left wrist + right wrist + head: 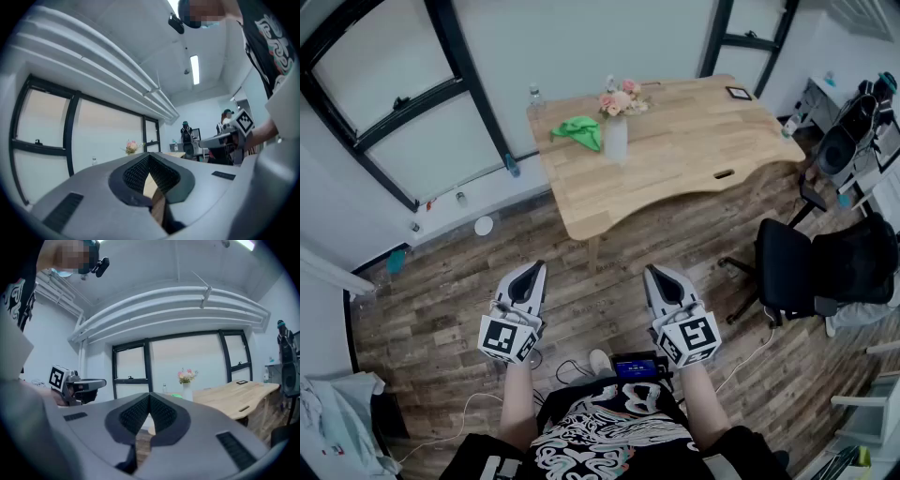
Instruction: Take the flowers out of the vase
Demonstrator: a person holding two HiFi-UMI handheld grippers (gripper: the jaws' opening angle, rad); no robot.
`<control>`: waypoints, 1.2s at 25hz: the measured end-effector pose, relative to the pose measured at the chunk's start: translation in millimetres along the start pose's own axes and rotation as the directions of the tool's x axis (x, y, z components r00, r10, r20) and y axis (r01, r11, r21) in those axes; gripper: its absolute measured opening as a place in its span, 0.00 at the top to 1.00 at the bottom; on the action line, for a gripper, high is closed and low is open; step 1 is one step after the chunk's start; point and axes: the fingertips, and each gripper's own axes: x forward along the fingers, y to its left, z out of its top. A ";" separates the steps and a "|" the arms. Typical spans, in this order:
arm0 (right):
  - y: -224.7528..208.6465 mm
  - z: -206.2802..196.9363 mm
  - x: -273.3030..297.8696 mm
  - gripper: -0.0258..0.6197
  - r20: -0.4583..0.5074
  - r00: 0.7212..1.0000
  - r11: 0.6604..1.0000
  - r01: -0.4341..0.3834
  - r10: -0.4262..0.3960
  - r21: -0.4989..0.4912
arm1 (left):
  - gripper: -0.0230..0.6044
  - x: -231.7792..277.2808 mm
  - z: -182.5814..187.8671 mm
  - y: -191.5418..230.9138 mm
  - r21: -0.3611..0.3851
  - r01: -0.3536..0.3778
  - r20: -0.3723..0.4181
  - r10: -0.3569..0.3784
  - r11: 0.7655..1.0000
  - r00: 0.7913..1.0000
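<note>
Pink flowers (617,100) sit in the vase (616,141), far from left tool (531,270) and right tool (657,274), both closed, empty.

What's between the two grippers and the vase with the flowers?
Only bare wooden floor, then the front part of the table, in the head view. The left gripper and right gripper are shut and empty, well short of the vase.

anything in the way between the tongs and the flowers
Nothing visible. The left tongs and right tongs are shut and empty over the floor, short of the table. The flowers stand in the vase on it, a green cloth beside the vase, not in front.
</note>
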 end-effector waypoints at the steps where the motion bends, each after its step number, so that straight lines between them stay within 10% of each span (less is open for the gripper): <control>1: 6.2 0.7 -4.3 0.95 0.009 1.000 1.000 -0.004 0.004 -0.001 | 0.96 -12.1 -4.9 -1.7 0.020 -0.007 -0.023 0.007 1.000 1.000; 10: 19.1 0.4 -22.4 0.95 0.032 0.989 0.990 0.143 -0.144 0.012 | 0.96 -46.4 -24.9 16.9 -0.062 -0.079 -0.039 0.077 0.995 0.996; 30: -15.3 1.5 53.1 0.95 -0.015 0.958 0.957 0.287 -0.288 -0.046 | 0.96 62.7 -17.0 78.6 -0.080 0.051 -0.040 -0.054 0.995 0.998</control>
